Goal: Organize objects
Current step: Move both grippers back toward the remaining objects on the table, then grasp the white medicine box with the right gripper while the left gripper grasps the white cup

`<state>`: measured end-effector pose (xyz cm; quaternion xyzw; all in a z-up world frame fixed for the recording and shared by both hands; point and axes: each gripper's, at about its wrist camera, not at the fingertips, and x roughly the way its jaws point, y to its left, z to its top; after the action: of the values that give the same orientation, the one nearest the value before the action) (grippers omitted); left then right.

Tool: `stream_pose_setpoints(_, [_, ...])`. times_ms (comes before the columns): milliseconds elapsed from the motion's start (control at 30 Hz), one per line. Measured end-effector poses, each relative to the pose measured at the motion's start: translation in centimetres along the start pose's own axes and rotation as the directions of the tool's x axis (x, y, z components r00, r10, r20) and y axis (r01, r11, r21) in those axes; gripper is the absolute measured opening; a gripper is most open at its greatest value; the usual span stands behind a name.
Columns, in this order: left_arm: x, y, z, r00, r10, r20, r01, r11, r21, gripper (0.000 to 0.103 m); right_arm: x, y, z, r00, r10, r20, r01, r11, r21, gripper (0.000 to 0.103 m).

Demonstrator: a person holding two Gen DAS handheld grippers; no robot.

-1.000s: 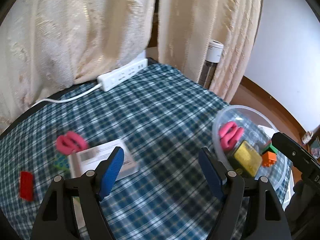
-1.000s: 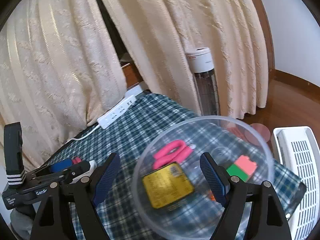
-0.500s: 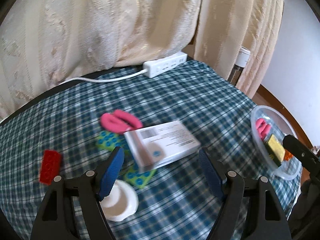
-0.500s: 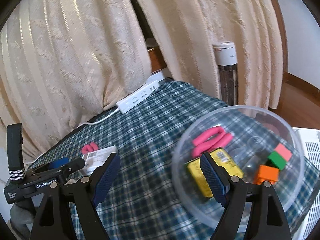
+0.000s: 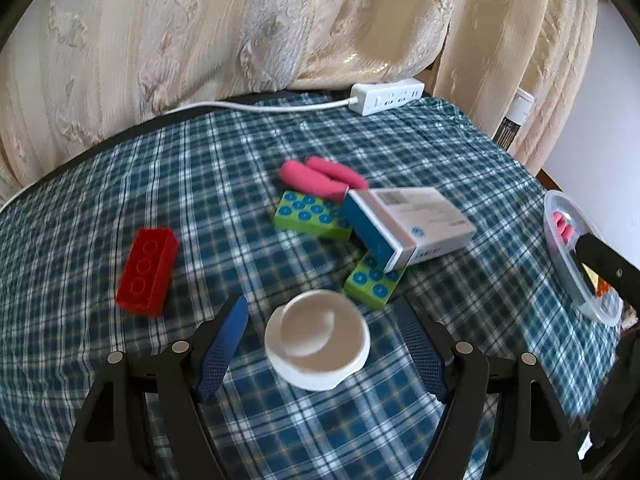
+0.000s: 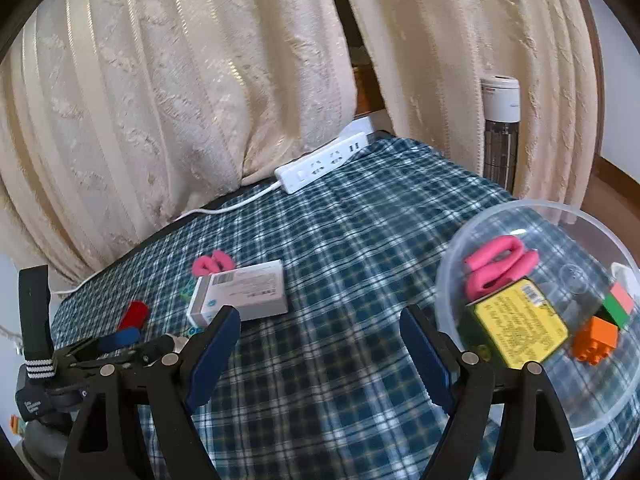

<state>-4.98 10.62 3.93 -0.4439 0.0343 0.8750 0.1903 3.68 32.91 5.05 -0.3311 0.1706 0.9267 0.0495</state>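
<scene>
A small white jar (image 5: 318, 338) stands on the blue plaid cloth between the wide-apart fingers of my open left gripper (image 5: 320, 340), untouched by the pads. Beyond it lie two green studded bricks (image 5: 310, 216), a white and blue box (image 5: 408, 222) resting partly on them, a pink clip (image 5: 320, 178) and a red brick (image 5: 148, 266). My right gripper (image 6: 318, 348) is open over bare cloth with nothing between its fingers. To its right a clear plastic bowl (image 6: 452, 264) holds a pink clip (image 6: 498, 266), a yellow tin (image 6: 518, 326), an orange brick (image 6: 596, 338) and a green and pink brick (image 6: 618, 304).
A white power strip (image 5: 386, 98) with its cable lies at the table's far edge against cream curtains (image 5: 240, 20). A tall appliance (image 6: 500, 128) stands behind the table's right corner. The left gripper's body (image 6: 60, 364) shows at the lower left of the right wrist view.
The left gripper swung left from the bowl to the scattered objects and came down around the white jar. The right gripper also shifted left, so the bowl slid from between its fingers to its right.
</scene>
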Motion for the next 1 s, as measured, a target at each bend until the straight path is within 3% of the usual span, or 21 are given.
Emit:
stream_pose_setpoints(600, [1.7,0.9,-1.5,0.999,0.003,-0.033,-0.002,1.000,0.001,0.078,3.3,3.9,-0.4,0.997,0.022,-0.076,-0.026,0.998,-0.054,0.085])
stream_pose_setpoints(700, [1.9,0.9,-1.6,0.999,0.006,-0.039,-0.006,1.000,0.002,0.075,3.8,4.4,-0.3,0.996,0.023,-0.083,-0.028,0.998,-0.065,0.085])
stream_pose_setpoints(833, [2.0,0.9,-1.7,0.999,0.008,-0.038,-0.008,1.000,0.000,0.061,4.5,5.3,0.1,0.996,0.028,-0.088,-0.035,0.996,-0.084,0.085])
stream_pose_setpoints(1000, [1.8,0.9,-1.7,0.999,0.006,-0.034,-0.006,1.000,0.000,0.061,6.2,6.9,0.9,0.995,0.028,-0.098,-0.041,0.990,-0.136,0.085])
